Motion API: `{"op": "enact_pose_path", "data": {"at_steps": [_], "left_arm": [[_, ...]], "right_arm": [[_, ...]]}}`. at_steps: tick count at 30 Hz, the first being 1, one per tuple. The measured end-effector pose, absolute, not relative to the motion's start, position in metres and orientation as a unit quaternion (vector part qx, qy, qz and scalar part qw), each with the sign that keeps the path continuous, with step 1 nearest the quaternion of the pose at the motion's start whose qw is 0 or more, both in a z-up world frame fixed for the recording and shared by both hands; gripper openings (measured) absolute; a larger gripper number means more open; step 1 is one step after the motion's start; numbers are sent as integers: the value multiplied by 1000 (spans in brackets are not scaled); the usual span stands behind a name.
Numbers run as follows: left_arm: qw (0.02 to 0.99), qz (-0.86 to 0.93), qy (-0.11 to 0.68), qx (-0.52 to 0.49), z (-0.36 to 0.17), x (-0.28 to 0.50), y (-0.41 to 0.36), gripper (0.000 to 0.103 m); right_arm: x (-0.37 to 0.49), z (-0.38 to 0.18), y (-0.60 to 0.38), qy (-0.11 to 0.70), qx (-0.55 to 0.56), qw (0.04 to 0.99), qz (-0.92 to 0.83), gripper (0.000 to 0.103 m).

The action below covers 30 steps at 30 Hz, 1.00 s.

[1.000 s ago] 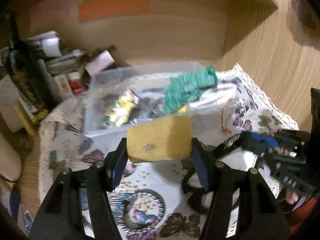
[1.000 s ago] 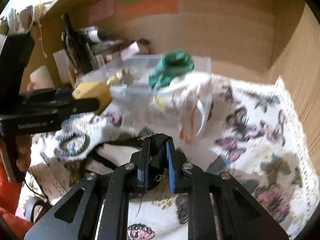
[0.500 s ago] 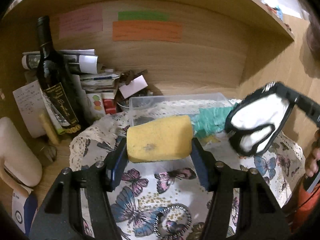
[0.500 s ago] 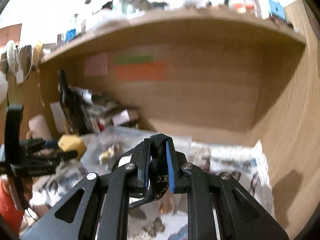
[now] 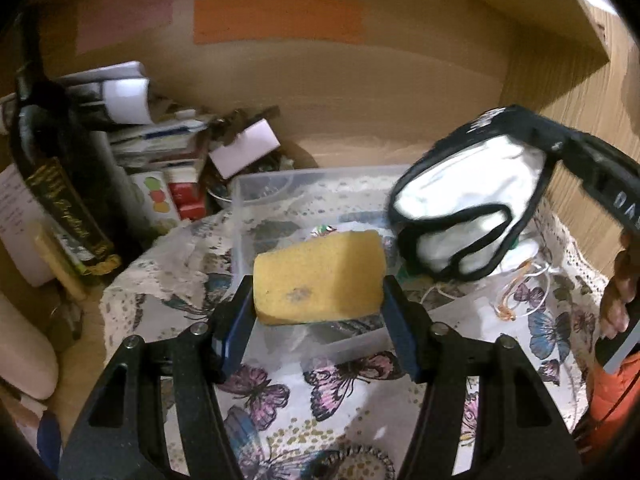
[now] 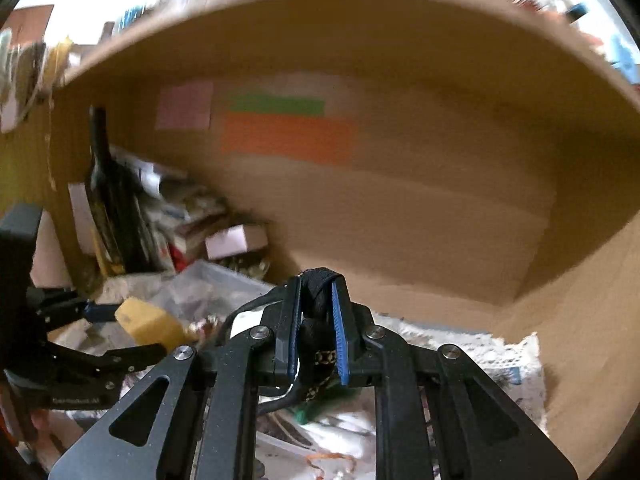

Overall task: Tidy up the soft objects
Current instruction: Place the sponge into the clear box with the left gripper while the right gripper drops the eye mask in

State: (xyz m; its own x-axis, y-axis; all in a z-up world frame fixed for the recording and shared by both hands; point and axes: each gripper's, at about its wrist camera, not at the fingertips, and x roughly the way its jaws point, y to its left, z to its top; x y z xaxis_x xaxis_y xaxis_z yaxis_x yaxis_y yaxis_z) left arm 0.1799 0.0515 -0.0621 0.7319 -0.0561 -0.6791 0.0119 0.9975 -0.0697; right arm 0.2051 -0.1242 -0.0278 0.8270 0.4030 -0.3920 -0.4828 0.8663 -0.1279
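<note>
Butterfly cloth (image 5: 352, 412) covers the counter. Left gripper (image 5: 318, 312) jaws clench the sponge (image 5: 318, 278); right gripper (image 6: 316, 320) jaws pinch the mask (image 5: 468, 208). Lower both over the bin (image 5: 288, 184) at 12 o'clock before releasing.

a home desk nook w/ butterfly tablecloth (image 5: 348, 412), wine bottle (image 5: 52, 184), paper piles (image 5: 160, 140) & sticky notes (image 5: 276, 20).

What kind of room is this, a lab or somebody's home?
Most likely a home: a wooden desk nook under a shelf. A butterfly-print tablecloth covers the surface, a dark wine bottle stands beside stacked papers, and coloured paper notes are stuck on the back panel.
</note>
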Motion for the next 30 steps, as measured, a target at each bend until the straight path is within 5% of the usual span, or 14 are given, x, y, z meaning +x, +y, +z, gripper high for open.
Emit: {"op": "enact_pose_path", "data": {"at_steps": [10, 16, 21, 30], "left_arm": [[921, -26, 389, -23, -83, 202, 45, 62], [916, -39, 398, -33, -79, 199, 46, 69], [924, -40, 380, -30, -63, 181, 47, 84], [942, -17, 334, -17, -35, 132, 55, 102]], "right_arm": [[227, -64, -108, 241, -153, 928, 239, 16], [234, -63, -111, 259, -146, 924, 240, 38], [221, -49, -119, 241, -133, 930, 244, 56], [175, -29, -128, 217, -106, 922, 302, 60]]}}
